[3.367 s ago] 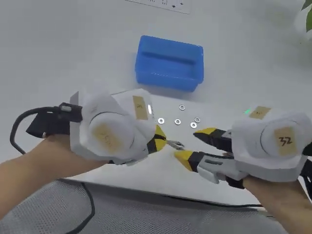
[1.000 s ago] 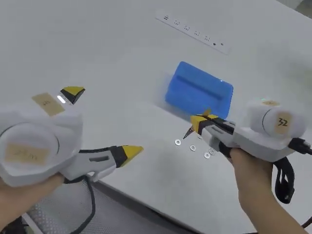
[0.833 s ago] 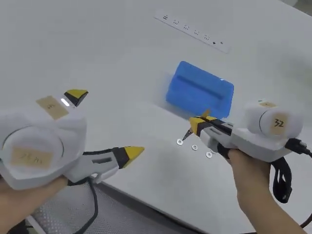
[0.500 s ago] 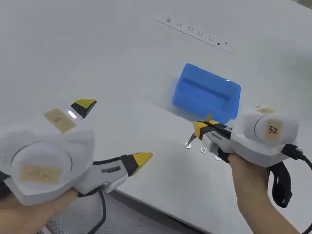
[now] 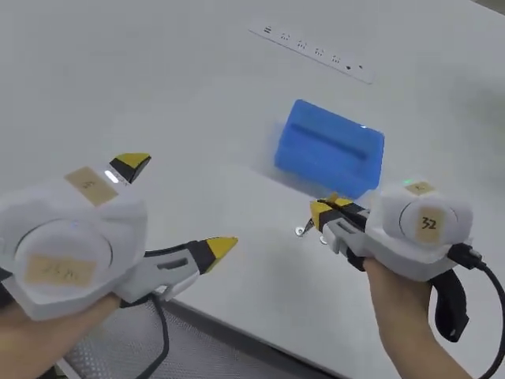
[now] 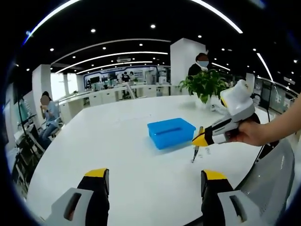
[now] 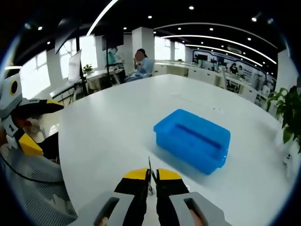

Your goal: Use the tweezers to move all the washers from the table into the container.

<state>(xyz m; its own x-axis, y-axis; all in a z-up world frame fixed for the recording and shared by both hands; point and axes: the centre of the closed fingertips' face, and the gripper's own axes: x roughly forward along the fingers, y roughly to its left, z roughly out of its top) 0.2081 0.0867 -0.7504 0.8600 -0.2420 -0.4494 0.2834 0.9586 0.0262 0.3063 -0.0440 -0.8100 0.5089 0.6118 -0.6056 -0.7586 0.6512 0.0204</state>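
Note:
My right gripper is shut on thin metal tweezers, which slant down to the white table in front of the blue container. A small washer lies at the tweezers' tip; others are hidden under the gripper. In the right gripper view the jaws of the right gripper are pressed together on the tweezers, with the container just beyond, its inside hard to make out. My left gripper is held open off the table's near left, holding nothing. The left gripper looks toward the container.
A white power strip lies on the table beyond the container. The table's near edge runs below both grippers, with a grey mesh chair and a black cable under it. A potted plant stands at the far end. People stand farther back.
Earlier the left gripper held the tweezers near the right one; now the right gripper has them and the left is drawn back, open. The right gripper has sunk slightly toward the washers.

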